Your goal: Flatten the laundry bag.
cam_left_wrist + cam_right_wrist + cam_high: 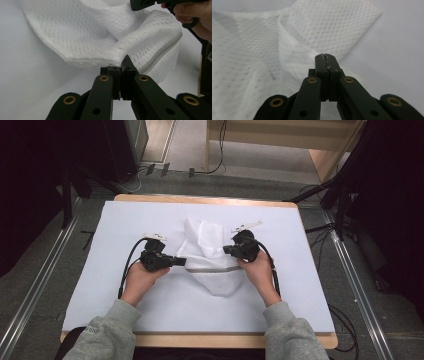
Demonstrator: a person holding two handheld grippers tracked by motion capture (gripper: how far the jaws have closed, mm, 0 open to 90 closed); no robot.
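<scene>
The white mesh laundry bag (210, 257) lies crumpled near the middle of the worktop (150, 320), on the white sheet (100, 285) that covers it. A grey zipper band (212, 269) runs across its near part, and the mesh above that band is bunched into folds and ridges rather than spread flat.

My left tongs (183, 262) meet the bag at its left edge, level with the zipper. In the left gripper view those tongs (121, 65) are fully closed, and a hem of the mesh (110, 53) is pinched at their tips, with the grey zipper (160, 53) running away to the right. My right tongs (226, 250) come in from the other side, at the bag's upper right. In the right gripper view they (326, 58) are also pressed together, and a thin line of mesh shows between the tips, so I judge they have a fold of the bag (294, 45) as well, though that grip is less plain than the left one.

By my reading, the 2 grips are made and little else is done: the bag is still a heap with no clear shape. What is left is the real work, which I take to be drawing the 2 held points apart to straighten the mesh and then laying it flat or folding it.
</scene>
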